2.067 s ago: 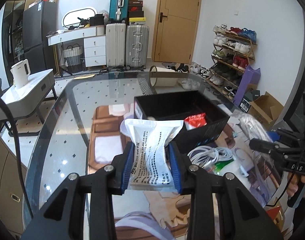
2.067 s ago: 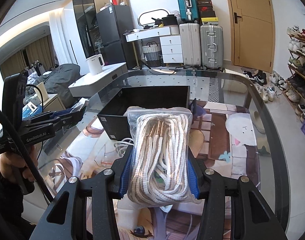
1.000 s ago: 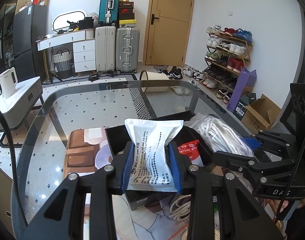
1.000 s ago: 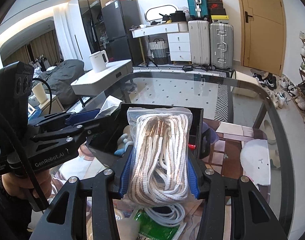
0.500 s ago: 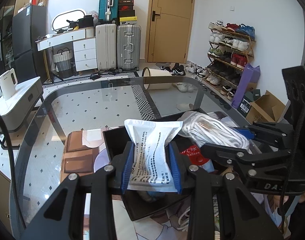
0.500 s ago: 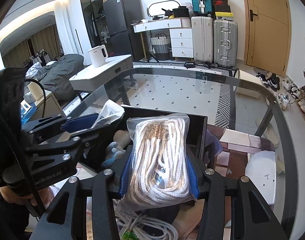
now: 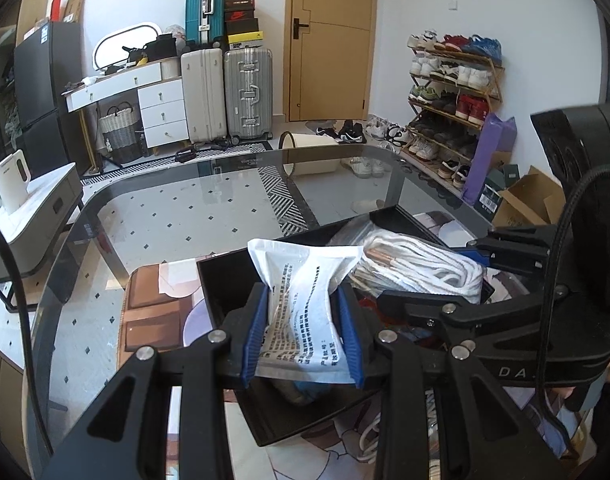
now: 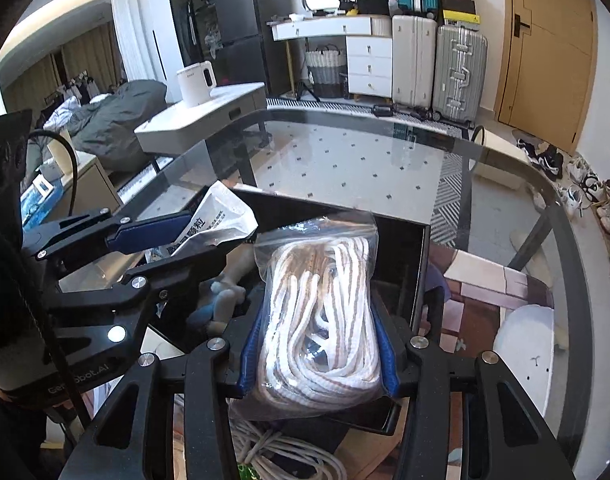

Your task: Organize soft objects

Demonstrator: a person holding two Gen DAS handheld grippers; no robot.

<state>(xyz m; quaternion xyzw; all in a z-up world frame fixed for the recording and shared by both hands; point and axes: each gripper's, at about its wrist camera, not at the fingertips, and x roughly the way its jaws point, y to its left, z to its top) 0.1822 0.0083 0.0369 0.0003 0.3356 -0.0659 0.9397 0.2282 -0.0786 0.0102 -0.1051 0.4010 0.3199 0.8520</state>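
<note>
- Glass worktop carries the black box.
- Right gripper, jaws clamped on the bagged rope, hangs over the box.
- Left gripper jaws pinch the white pouch, also over it.
- Grippers are crowded together; they could bump and drop stuff outside.
</note>
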